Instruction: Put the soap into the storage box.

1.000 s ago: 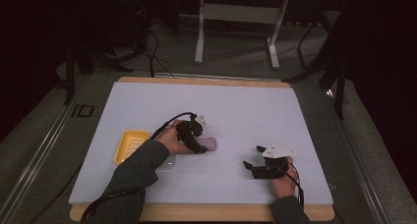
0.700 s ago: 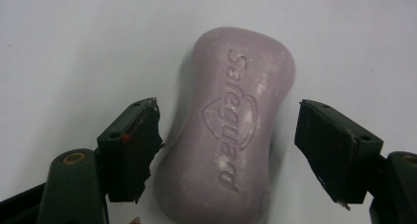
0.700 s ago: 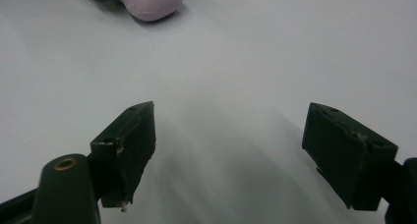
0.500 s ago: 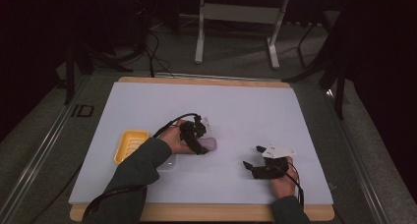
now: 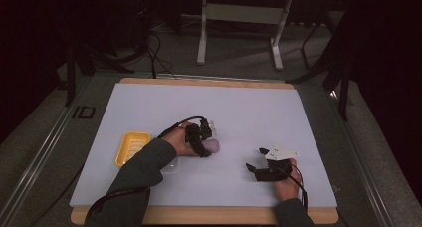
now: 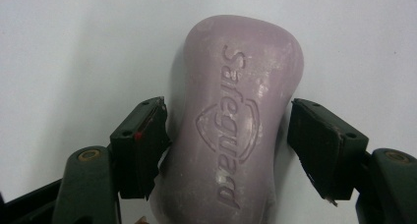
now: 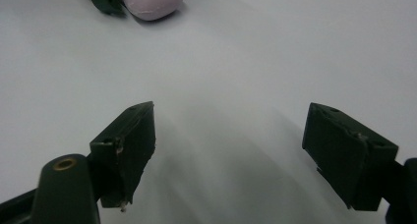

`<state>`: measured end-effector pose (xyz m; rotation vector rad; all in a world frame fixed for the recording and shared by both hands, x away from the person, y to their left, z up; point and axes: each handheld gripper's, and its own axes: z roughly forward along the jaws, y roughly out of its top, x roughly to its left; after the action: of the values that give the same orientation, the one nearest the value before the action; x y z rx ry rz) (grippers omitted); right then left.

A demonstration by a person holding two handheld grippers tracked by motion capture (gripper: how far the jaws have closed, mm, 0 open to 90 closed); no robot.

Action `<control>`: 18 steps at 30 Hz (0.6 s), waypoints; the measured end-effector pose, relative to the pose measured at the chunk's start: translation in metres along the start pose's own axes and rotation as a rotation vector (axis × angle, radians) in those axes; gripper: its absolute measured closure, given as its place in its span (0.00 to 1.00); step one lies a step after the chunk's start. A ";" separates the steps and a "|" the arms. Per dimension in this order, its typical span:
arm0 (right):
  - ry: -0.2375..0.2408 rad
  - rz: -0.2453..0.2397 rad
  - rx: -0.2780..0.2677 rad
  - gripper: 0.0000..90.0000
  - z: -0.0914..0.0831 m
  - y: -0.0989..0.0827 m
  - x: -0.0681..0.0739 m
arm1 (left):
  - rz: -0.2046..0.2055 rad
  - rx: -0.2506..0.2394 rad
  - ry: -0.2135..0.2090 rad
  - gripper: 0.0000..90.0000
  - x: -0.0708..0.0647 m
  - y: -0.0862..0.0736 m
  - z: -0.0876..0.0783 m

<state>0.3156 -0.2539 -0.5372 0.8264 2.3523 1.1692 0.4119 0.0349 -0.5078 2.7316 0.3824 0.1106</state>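
Your right gripper (image 5: pixel 256 169), nearest you at about 5 o'clock on the white table sheet (image 5: pixel 249 107): jaws spread wide over bare sheet, holding nothing.

Your left gripper (image 6: pixel 226 135), near the table's centre: jaws have just been closing around the pale purple moulded soap bar (image 6: pixel 233 121). The left pad touches the bar's side; the right pad stands just clear, so no full grip. The bar lies flat on the sheet; its near end is cut off at the frame edge. Embossed writing reads "Safeguard", with a shield emblem.

Yellow ribbed plastic soap dish (image 5: pixel 132 147), at 9 o'clock from the bar: partly hidden by your left sleeve (image 5: pixel 144 172).

A clear item under the sleeve is hard to make out.
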 end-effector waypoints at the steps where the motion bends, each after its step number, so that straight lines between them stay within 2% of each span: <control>1: 0.000 0.000 0.001 0.22 0.000 0.000 0.000 | -0.002 0.002 -0.002 0.37 0.000 0.000 0.000; 7: 0.000 0.000 0.001 0.22 0.000 0.000 0.000 | -0.006 0.025 0.008 0.42 -0.004 0.003 -0.001; 13: 0.000 -0.001 0.002 0.22 0.000 0.000 0.000 | -0.028 0.082 0.000 0.47 -0.005 0.008 -0.002; 18: 0.001 -0.002 0.004 0.22 0.000 0.000 0.000 | -0.062 0.122 -0.005 0.48 -0.004 0.014 -0.001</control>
<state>0.3156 -0.2535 -0.5373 0.8253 2.3568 1.1644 0.4111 0.0219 -0.5019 2.8356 0.4870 0.0660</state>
